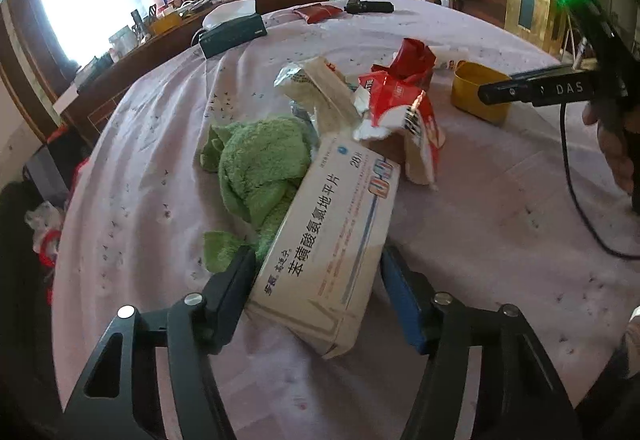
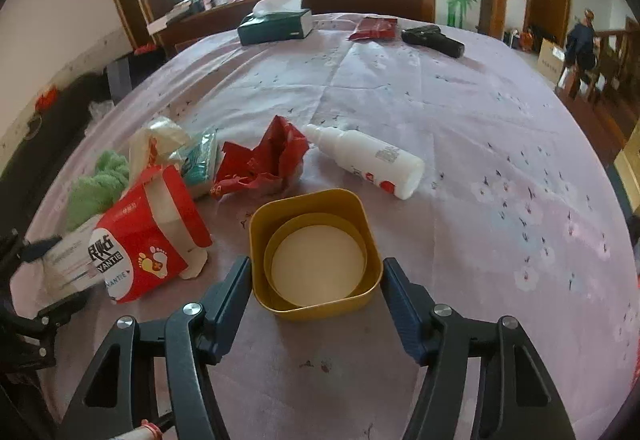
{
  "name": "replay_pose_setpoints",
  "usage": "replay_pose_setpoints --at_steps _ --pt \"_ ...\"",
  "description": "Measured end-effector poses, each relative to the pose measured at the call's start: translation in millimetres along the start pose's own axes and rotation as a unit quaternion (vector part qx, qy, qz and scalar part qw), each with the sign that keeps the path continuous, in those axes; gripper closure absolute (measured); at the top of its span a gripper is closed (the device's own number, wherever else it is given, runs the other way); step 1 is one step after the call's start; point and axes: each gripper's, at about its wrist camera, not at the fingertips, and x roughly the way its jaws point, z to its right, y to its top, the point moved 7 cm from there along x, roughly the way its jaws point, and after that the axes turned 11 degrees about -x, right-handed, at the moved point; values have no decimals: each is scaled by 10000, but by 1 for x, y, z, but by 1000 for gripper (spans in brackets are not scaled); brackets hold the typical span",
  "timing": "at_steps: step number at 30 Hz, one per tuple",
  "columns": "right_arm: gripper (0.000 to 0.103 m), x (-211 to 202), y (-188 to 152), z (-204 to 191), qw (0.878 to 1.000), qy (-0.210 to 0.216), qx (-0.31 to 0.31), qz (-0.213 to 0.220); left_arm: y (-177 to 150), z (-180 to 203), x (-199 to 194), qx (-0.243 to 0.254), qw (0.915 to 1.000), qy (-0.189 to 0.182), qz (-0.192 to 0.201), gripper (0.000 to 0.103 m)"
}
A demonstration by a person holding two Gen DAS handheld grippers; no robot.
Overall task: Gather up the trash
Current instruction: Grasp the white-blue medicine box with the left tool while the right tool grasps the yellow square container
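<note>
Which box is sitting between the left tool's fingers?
The white medicine box with blue writing. It lies between the left tool fingers, beside the green cloth. The red torn box lies farther off, and the dark tissue box farther still.

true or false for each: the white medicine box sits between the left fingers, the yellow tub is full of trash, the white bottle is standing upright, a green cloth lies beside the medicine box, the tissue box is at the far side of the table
1. The white medicine box sits between the left gripper fingers. True.
2. The yellow tub is full of trash. False: it holds only a round insert with a pale bottom.
3. The white bottle stands upright. False: it lies on its side.
4. A green cloth lies beside the medicine box. True.
5. The tissue box is at the table's far side. True.
</note>
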Motion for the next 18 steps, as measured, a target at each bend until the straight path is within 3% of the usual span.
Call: replay_pose_setpoints --at_steps 7,12,18 --pt "35 -46 -16 7 9970 343 537 434 -11 22 -8 -553 9975 -380 -228 44" --pt "35 -96 -32 12 9926 234 797 881 -14 45 -30 -964 9923 -737 -249 44" --pt "35 -153 -51 26 9816 16 1209 1477 -8 89 -59 -940 9862 -1359 -144 44"
